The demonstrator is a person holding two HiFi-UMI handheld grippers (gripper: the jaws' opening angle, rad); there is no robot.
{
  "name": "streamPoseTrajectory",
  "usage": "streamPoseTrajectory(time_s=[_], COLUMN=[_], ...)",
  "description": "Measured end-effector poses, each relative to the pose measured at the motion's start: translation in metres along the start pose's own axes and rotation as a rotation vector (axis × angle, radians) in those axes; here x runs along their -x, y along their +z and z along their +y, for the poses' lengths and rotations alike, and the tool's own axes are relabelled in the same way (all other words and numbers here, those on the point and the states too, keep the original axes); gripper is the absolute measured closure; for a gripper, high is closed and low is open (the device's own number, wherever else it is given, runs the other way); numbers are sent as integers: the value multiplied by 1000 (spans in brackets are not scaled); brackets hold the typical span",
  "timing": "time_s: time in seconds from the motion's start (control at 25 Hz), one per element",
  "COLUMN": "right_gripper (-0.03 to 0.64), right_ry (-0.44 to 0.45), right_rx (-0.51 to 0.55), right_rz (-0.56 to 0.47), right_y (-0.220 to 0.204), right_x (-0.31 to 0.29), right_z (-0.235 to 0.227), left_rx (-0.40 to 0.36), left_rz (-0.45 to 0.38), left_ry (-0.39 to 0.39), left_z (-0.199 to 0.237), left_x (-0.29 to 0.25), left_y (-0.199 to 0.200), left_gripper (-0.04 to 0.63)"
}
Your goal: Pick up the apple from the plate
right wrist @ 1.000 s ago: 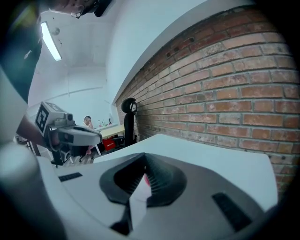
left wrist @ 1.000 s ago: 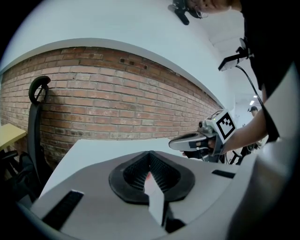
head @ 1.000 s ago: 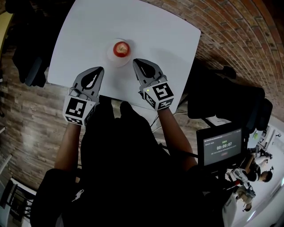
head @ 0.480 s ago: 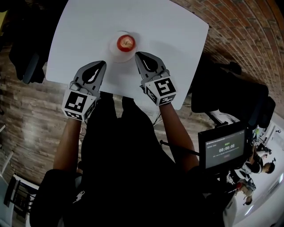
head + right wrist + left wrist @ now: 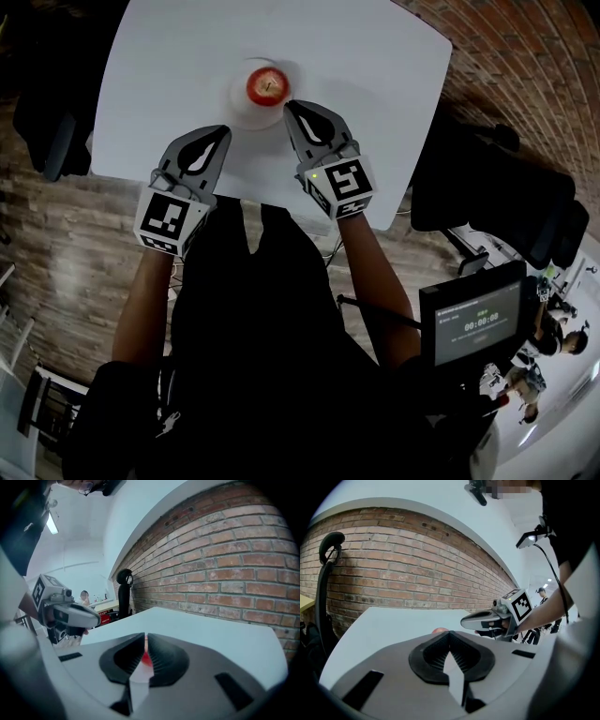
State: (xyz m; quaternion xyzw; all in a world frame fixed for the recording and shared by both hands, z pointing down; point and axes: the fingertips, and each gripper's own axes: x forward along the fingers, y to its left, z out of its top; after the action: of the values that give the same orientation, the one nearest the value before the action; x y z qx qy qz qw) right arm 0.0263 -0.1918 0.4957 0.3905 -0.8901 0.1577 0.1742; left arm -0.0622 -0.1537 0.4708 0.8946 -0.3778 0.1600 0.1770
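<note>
The apple [image 5: 267,85] sits on a small white plate [image 5: 242,114] toward the far middle of the white desk [image 5: 159,56], and neither tool touches it. The left hand-held gripper [image 5: 218,133] hangs over the near part of the desk, short of the plate and off to its left. Its jaws are pressed together with nothing between them. The right hand-held gripper [image 5: 292,106] is the closer one: its tip lies just beside the plate's right edge, jaws likewise pressed together and empty. In the right gripper view a sliver of red shows through the thin slit between its jaws, so it seems aimed roughly at the fruit.

By my reading the step in hand is the approach, and no grasp has begun. The next move calls for one tool, most likely the right, to spread its jaws wide enough to take the apple's round body before going further. A closed tip pushed forward would only nudge the plate or roll the fruit. Then it should pass over the plate's rim, straddle the apple at its widest part, close firmly on the smooth skin and lift straight up, leaving the plate where it is
</note>
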Motion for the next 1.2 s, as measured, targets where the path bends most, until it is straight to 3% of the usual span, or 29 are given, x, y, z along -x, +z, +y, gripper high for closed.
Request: streamPoseTrajectory(time_s=[0.16,0.92,1.2], right_gripper=[609,386,332], right_ry=[-1,33,32], right_rx=[16,94,115], right_rz=[9,63,83], right_y=[-6,-36,-42], right_x=[-6,-37,-45], right_z=[-3,-5,-6], left_rx=[-5,11,19], left_rz=[2,39,47], left_ry=[-4,-13,-6], left_z=[4,7,7], left_x=[-7,-24,-20], left_y=[-3,-24,-27], left_gripper=[589,589,589])
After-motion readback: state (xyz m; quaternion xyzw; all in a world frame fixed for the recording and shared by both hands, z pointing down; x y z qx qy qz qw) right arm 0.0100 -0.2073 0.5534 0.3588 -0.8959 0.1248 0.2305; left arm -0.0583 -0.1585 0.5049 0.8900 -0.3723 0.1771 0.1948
